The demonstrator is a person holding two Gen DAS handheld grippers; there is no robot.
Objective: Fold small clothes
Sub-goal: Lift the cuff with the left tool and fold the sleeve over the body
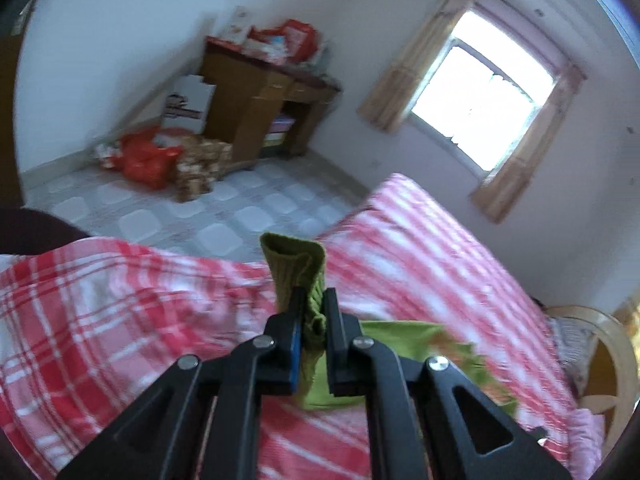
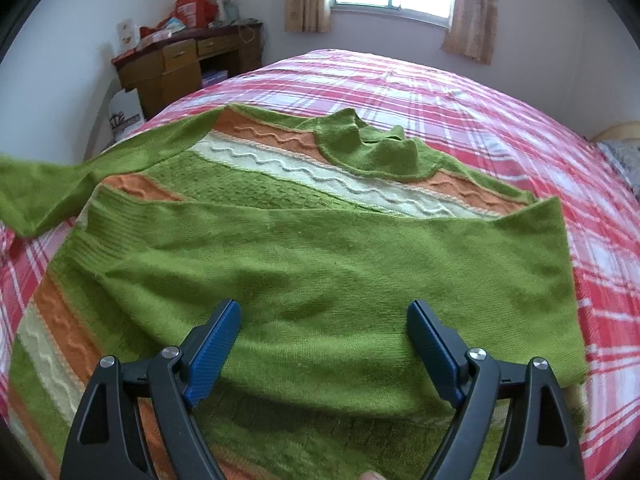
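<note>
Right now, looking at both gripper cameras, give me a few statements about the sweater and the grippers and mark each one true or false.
1. The left gripper is clamped on a ribbed cuff of the green sweater. True.
2. The right gripper is squeezing the sweater. False: its jaws stand wide open over the green knit, gripping nothing.
3. The sweater lies on a red and white plaid bedspread. True.
4. The sweater is plain green all over. False: it has orange and cream wavy stripes across the chest.
5. One sleeve is folded across the sweater's body. True.
6. The wooden desk is bare. False: bags and boxes are piled on it.
</note>
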